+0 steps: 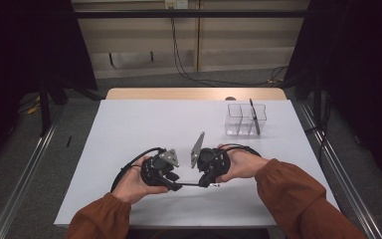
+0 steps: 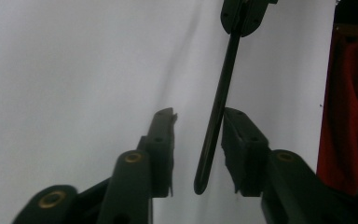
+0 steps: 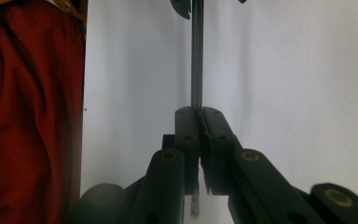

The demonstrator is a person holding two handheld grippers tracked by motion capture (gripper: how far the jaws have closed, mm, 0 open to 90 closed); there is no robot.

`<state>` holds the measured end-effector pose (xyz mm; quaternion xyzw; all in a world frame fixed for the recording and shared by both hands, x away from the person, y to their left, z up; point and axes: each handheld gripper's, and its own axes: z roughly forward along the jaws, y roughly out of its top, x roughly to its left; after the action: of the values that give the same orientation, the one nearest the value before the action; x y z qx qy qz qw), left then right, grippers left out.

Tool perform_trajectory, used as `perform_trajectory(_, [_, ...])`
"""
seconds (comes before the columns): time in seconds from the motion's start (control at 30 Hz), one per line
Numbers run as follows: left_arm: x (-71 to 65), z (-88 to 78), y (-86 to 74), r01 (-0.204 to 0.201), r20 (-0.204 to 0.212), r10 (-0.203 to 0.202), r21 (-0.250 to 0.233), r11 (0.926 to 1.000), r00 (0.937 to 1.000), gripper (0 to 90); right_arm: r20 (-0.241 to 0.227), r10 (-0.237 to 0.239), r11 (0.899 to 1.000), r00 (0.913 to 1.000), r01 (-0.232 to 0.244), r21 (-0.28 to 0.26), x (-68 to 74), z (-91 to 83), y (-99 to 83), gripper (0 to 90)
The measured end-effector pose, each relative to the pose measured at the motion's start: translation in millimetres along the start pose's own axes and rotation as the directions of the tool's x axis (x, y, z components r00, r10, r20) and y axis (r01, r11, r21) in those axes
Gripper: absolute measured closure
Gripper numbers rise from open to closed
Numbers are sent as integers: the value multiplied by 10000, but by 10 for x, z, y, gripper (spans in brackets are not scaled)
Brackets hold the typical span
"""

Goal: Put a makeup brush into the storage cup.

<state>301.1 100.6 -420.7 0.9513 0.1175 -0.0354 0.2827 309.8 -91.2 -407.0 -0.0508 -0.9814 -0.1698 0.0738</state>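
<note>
Low over the white tabletop (image 1: 129,124), a thin dark rod (image 1: 191,184) lies level, spanning both tools. The right tool (image 3: 199,114) clamps one end; the left tool (image 2: 198,121) stands open around the other, seen up close.

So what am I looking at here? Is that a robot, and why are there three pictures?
No robot: a person at a white table holds a hand-operated gripper in each hand. The high view looks down from above; the other two pictures come from cameras riding on each gripper, looking along its black jaws. The right gripper is shut on a thin dark rod. Its other end lies between the open jaws of the left gripper, not yet clamped. Farther back stands a clear divided container with another dark stick leaning in it.
</note>
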Motion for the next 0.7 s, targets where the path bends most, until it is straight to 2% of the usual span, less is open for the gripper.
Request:
perform_trajectory(0.07, [-15, 8, 1, -184, 70, 183, 86, 9998, 9998, 726, 30, -147, 9999, 9999, 147, -76, 1, 7, 0, 862])
perform_trajectory(0.17, [-28, 27, 5, -319, 107, 316, 254, 9992, 9994, 775, 18, -135, 9999, 9999, 135, -74, -1, 5, -1, 862])
perform_trajectory(0.37, [-42, 51, 9, -420, 214, 412, 371, 9984, 9989, 802, 9, -158, 9999, 9999, 158, -38, 5, 22, -7, 862])
perform_trajectory(0.4, [-36, 49, 11, -546, 255, 535, 471, 9974, 9982, 806, 17, -201, 9998, 9998, 201, -33, 2, 25, -9, 861])
perform_trajectory(0.43, [-43, 50, 9, -434, 136, 430, 355, 9984, 9990, 808, 25, -215, 9998, 9998, 215, -42, 2, 26, -10, 861])
perform_trajectory(0.5, [-55, 45, 4, -605, 138, 601, 276, 9978, 9981, 816, 144, -318, 9994, 9994, 320, -149, -11, 27, -17, 858])
perform_trajectory(0.57, [-60, 35, 1, -595, -12, 596, 129, 9981, 9982, 825, 221, -286, 9991, 9993, 293, -320, -24, 15, -37, 851])
perform_trajectory(0.7, [-70, 42, 10, -600, 175, 598, 122, 9981, 9981, 853, 384, -165, 9978, 9991, 190, -641, -56, -24, -75, 832])
